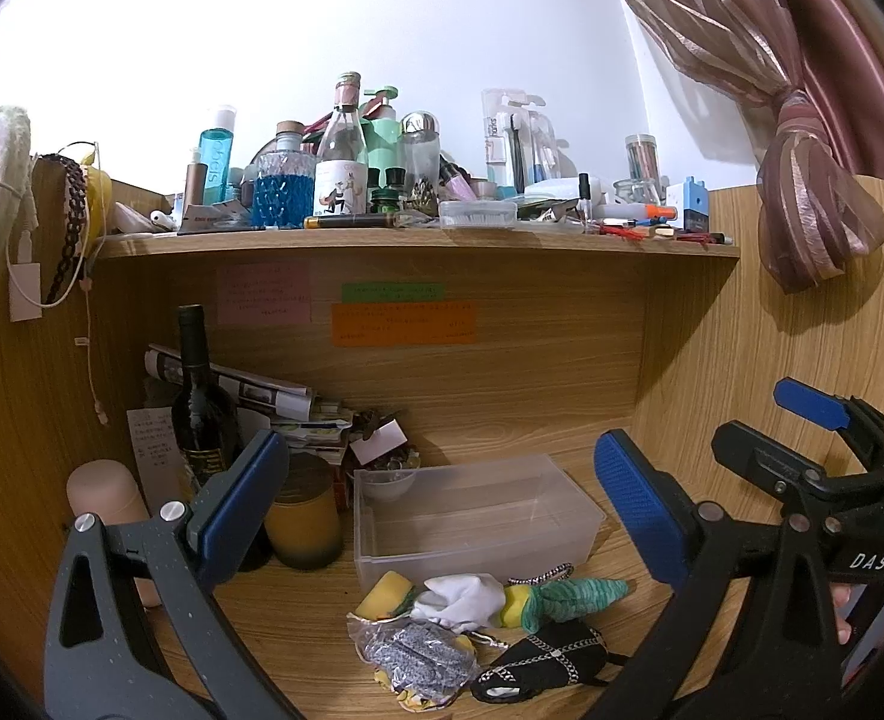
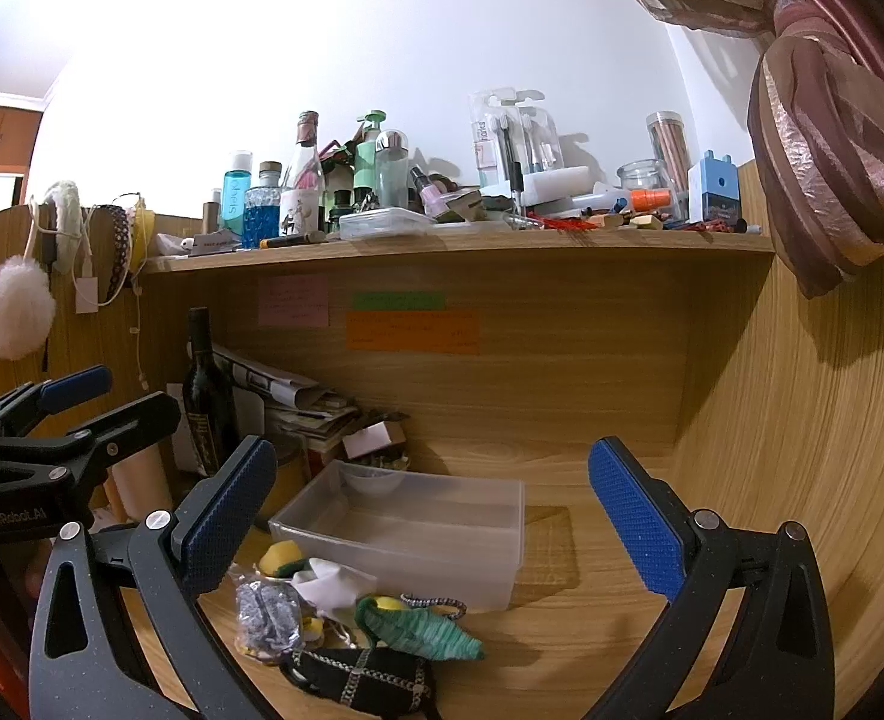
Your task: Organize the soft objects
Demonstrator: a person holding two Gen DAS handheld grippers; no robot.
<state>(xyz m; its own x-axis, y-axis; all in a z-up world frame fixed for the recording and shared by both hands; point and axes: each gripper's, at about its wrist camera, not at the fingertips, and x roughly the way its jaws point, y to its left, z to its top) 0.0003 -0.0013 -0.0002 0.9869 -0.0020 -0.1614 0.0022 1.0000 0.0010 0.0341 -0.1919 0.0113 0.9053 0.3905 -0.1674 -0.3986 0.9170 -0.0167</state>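
Note:
A pile of soft things lies on the desk in front of a clear plastic bin (image 1: 472, 516) (image 2: 406, 531): a white cloth (image 1: 463, 600) (image 2: 328, 585), a green knitted piece (image 1: 574, 594) (image 2: 424, 630), a yellow sponge (image 1: 385, 594) (image 2: 280, 558), a black strapped fabric piece (image 1: 553, 660) (image 2: 364, 681) and a bagged grey sparkly item (image 1: 412, 654) (image 2: 265, 612). The bin holds nothing. My left gripper (image 1: 442, 510) is open and empty above the pile. My right gripper (image 2: 433, 516) is open and empty, to the right of the left one (image 2: 64, 414).
A dark wine bottle (image 1: 202, 414), an amber jar (image 1: 304, 522), a pink tumbler (image 1: 109, 498) and stacked papers (image 1: 298, 414) crowd the desk's back left. The shelf (image 1: 418, 240) above carries many bottles and small items. Wooden side walls stand left and right; a curtain (image 1: 814, 180) hangs at right.

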